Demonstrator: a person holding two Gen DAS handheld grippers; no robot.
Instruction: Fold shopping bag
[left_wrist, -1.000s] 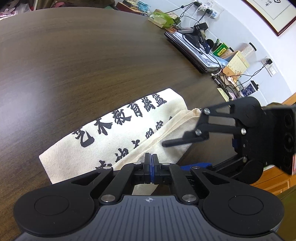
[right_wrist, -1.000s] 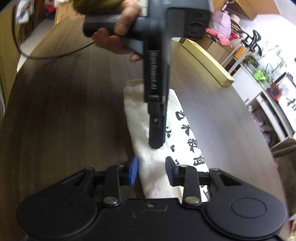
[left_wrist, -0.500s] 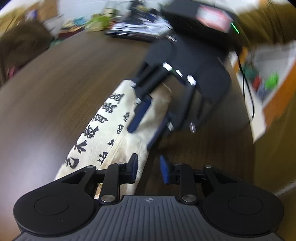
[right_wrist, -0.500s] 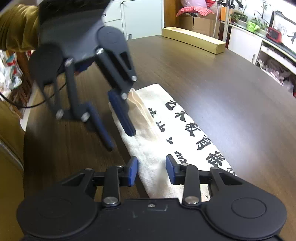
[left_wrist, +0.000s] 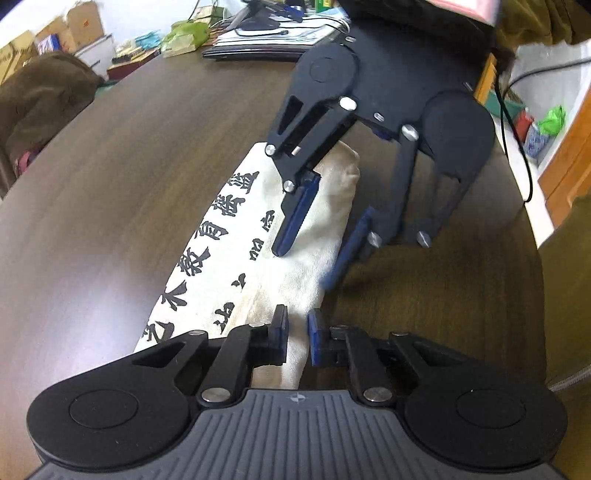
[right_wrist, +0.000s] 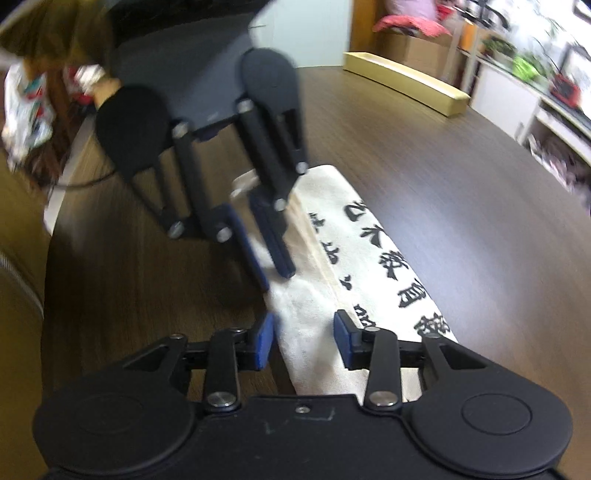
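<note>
Right, the left hand-held gripper (left_wrist: 297, 338) first: its jaws have just been closing, and now they stand only a sliver apart with the long folded edge of the shopping bag (left_wrist: 229, 258) pinched between the blue pads. From the right wrist camera it angles steeply down onto that same edge, cloth showing between its fingers (right_wrist: 279, 240).

Over to the right hand-held gripper (right_wrist: 303, 339): its jaws have just been opening, and they stand clearly apart. They straddle the bag's plain side, one pad just off the edge over bare wood, the other above the fabric, and neither presses on the cloth. In the left wrist view one of its fingers (left_wrist: 295, 218) slants down over the cream canvas near the far end, while the other sits beside the bag's edge.

The bag itself lies flat on the dark wood-grain worktop (left_wrist: 110, 184), folded into a long narrow strip. Bold black Chinese characters run down one half; the other half is a plain flap folded over, with a seam between them. The two grippers sit toward opposite ends of that strip, facing each other.

Further out, a long tan box (right_wrist: 402, 86) lies near the worktop's far edge, well apart from the bag. A green packet (left_wrist: 184, 37) and a stack of papers (left_wrist: 273, 37) sit at the opposite end, and a black cable (left_wrist: 517, 140) hangs off to the side.
</note>
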